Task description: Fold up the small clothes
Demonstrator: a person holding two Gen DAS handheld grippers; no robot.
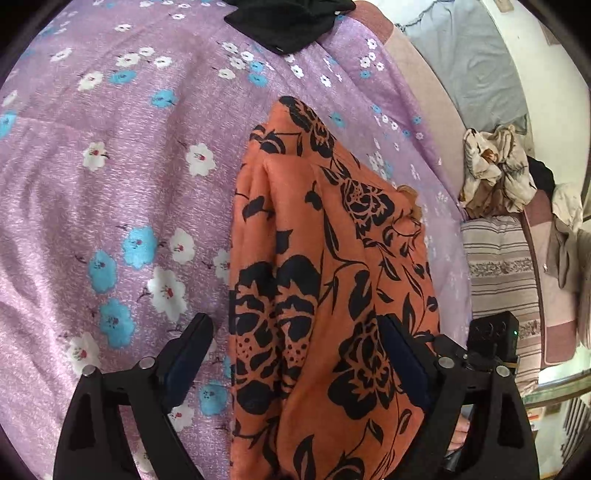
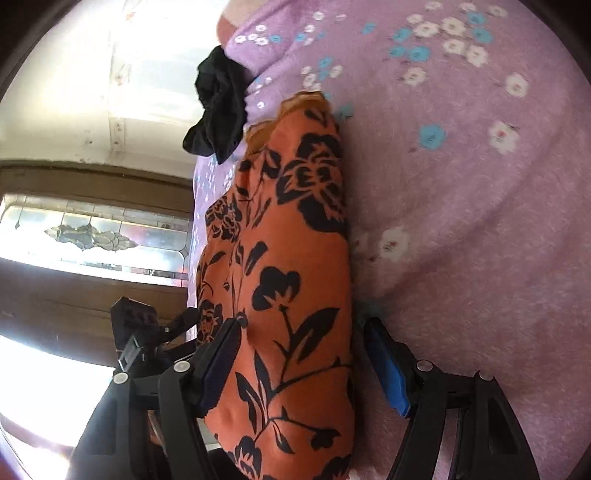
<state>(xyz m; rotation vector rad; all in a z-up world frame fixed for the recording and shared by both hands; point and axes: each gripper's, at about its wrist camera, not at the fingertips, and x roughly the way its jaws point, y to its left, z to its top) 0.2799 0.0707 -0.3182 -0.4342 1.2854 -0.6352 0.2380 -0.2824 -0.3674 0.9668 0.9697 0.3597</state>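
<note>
A lilac bedspread printed with white and turquoise flowers covers the bed and fills most of both wrist views. On it lies the orange garment with a black rose-and-leaf print, folded into a long, narrow bundle that runs from the near edge of each view away toward the far side of the bed; its far end narrows to a rounded tip. In the left wrist view the bundle sits right of centre, with bare bedspread to its left. Past the bed's right edge in that view stand a striped cushion and, farther off, a heap of cream and brown clothes. A crumpled black garment lies on the bedspread beyond the orange one, well apart from it, close to the far edge of the bed. The left gripper has its jaws spread wide: the left finger stands clear of the cloth over the bedspread, while the right one sits against or under the bundle's right side, so nothing is clamped. The right gripper also straddles the near end of the garment with its jaws apart; the left pad lies along the cloth's edge and the blue right pad stands off from it, with a gap between, so the cloth lies loose between them. Behind the right gripper a patterned glass panel in a dark wooden frame shows at the left.
</note>
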